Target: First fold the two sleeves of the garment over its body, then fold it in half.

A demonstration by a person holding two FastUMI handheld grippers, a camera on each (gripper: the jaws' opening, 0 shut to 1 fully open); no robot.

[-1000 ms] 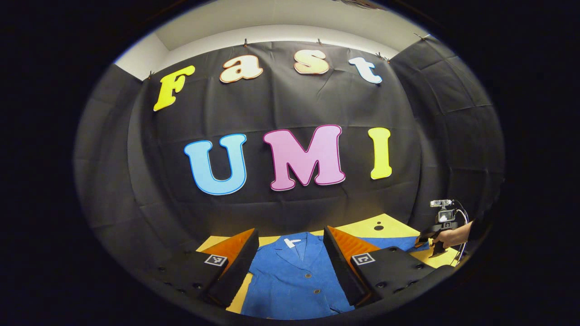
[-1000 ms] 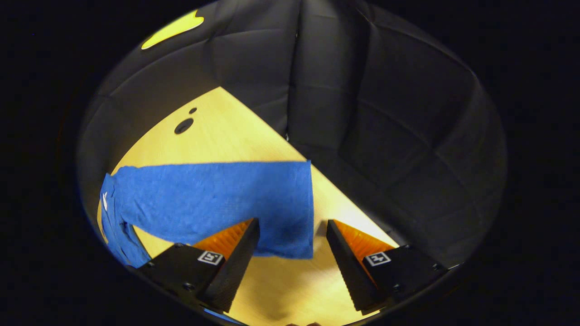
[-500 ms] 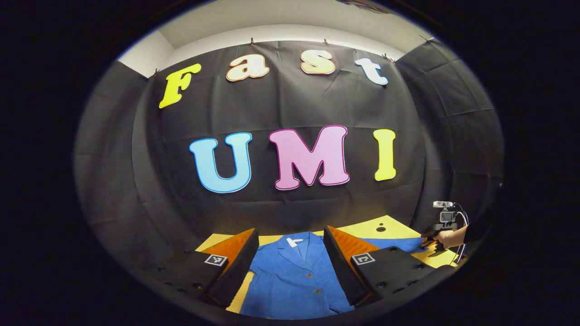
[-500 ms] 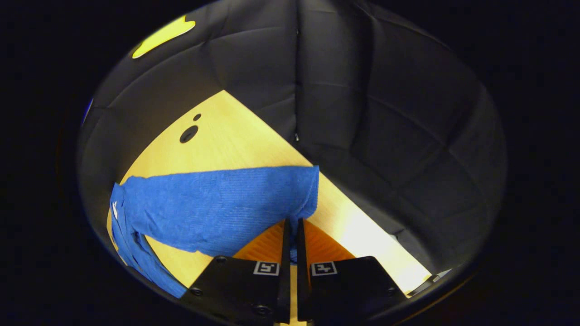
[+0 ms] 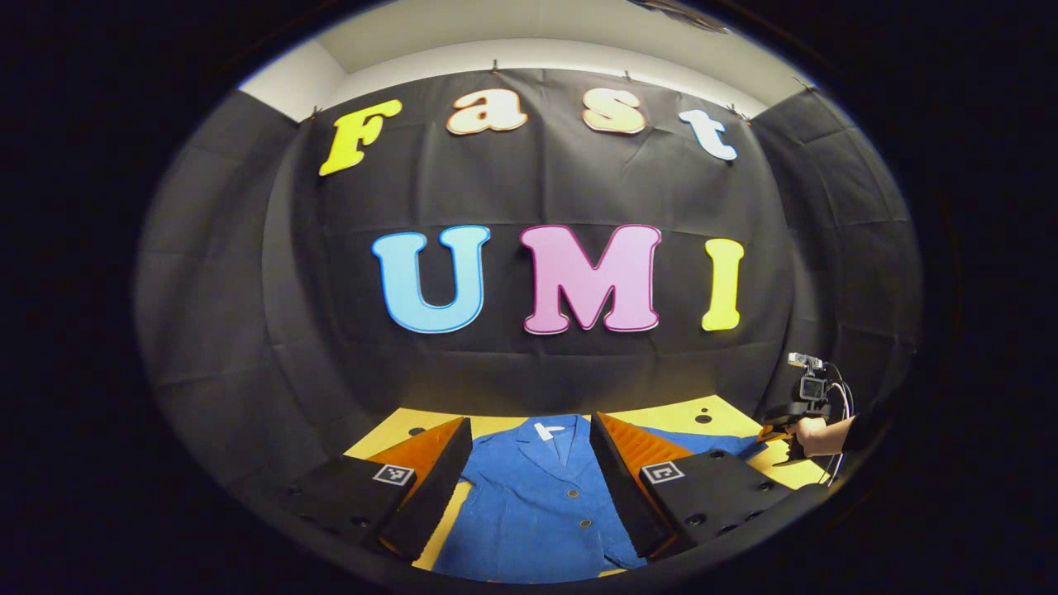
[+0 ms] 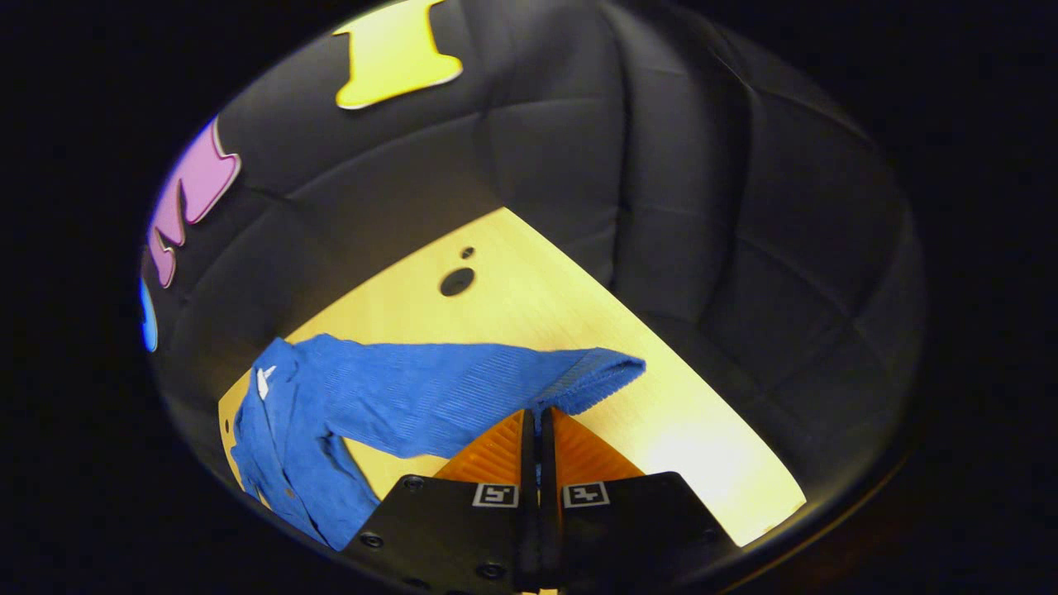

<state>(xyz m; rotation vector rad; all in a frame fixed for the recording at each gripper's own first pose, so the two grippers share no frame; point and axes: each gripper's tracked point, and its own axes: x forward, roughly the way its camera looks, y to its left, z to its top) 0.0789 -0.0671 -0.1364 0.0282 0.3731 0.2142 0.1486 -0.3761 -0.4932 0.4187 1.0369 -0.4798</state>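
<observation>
A blue buttoned jacket (image 5: 541, 512) lies flat on the yellow table (image 5: 397, 426), collar toward the far wall. My left gripper (image 5: 529, 434) hovers open above its chest, with the collar showing between the fingers. The jacket's right sleeve (image 6: 430, 392) stretches across the table in the right gripper view. My right gripper (image 6: 538, 411) is shut on the sleeve's cuff end and holds it a little off the table. In the left gripper view that right gripper (image 5: 781, 434) and the hand holding it show at the far right, by the sleeve end.
The yellow table (image 6: 529, 306) has a dark round hole (image 6: 456, 282) and a smaller one beyond the sleeve. Black cloth walls close the booth behind and at both sides. The table's right edge runs diagonally close to the cuff.
My right gripper closed on the cuff, then lifted and swung it, so the sleeve now bends upward. The left gripper drifted slightly and stayed open.
</observation>
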